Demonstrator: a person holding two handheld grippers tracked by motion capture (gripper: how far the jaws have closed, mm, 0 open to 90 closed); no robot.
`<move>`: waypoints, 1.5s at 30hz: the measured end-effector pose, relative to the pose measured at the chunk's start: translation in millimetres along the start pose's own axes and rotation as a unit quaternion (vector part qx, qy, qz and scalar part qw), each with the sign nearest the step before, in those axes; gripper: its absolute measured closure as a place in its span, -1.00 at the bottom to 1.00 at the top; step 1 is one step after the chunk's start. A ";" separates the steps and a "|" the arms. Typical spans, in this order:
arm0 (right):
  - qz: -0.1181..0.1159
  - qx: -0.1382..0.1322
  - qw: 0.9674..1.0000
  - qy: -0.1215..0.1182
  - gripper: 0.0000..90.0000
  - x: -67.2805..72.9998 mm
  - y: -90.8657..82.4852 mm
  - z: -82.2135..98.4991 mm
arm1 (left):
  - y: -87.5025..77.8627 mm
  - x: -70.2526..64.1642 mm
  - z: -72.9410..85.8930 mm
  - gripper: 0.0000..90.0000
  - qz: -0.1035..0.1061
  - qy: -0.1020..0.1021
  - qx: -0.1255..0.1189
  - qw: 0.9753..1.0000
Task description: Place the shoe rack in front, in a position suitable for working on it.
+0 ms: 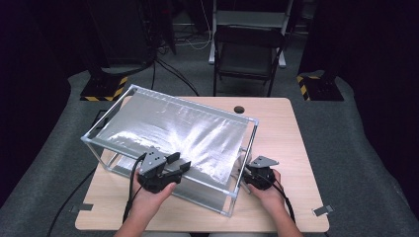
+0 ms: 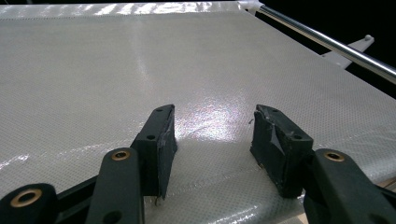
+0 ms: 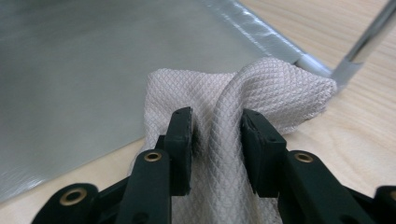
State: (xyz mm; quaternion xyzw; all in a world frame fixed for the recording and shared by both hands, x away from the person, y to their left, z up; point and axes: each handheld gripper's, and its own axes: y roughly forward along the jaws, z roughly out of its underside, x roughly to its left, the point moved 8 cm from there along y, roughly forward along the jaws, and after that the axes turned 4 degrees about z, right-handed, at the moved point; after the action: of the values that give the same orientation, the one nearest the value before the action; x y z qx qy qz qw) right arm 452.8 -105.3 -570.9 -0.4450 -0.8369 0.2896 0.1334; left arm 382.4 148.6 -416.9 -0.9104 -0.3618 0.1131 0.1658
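Observation:
A metal-tube rack (image 1: 255, 129) stands on the wooden table (image 1: 284, 143), its top covered by a shiny silver-white sheet (image 1: 173, 128). My left gripper (image 1: 179, 162) rests at the near edge of that sheet (image 2: 140, 60). In the left gripper view its jaws (image 2: 212, 126) stand open, pads down on the sheet with nothing pinched. My right gripper (image 1: 249, 173) is at the rack's near right corner, low by the table. In the right gripper view it (image 3: 217, 121) is shut on a raised fold of a white waffle-weave cloth (image 3: 275, 88), which lies at the corner of the silver lower panel (image 3: 93, 70).
A rack leg (image 3: 369, 37) rises just beyond the cloth. The table has a round hole (image 1: 239, 109) at its far side. A folding chair (image 1: 247, 54) and stand bases with yellow-black stripes (image 1: 104, 89) sit on the floor behind. Cables trail from both grippers.

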 end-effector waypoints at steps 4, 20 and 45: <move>0.003 -0.002 1.000 0.019 0.47 -3.1 0.7 0.3 | 0.3 -0.5 -0.2 0.08 0.001 -0.002 -0.001 1.000; -0.060 0.013 0.998 -0.023 0.75 52.8 -42.0 22.1 | -0.9 -0.7 0.6 0.08 0.000 -0.002 -0.004 1.000; -0.043 -0.051 0.998 0.011 0.75 11.2 -95.3 -27.5 | -1.0 -0.4 0.4 0.08 0.003 0.000 -0.001 1.000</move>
State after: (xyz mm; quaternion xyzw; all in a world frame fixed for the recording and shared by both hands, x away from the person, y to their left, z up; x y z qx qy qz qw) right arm 396.1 -127.6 -491.8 -0.4178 -0.8674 0.2357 0.1327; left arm 381.3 149.1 -416.8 -0.9117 -0.3593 0.1134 0.1640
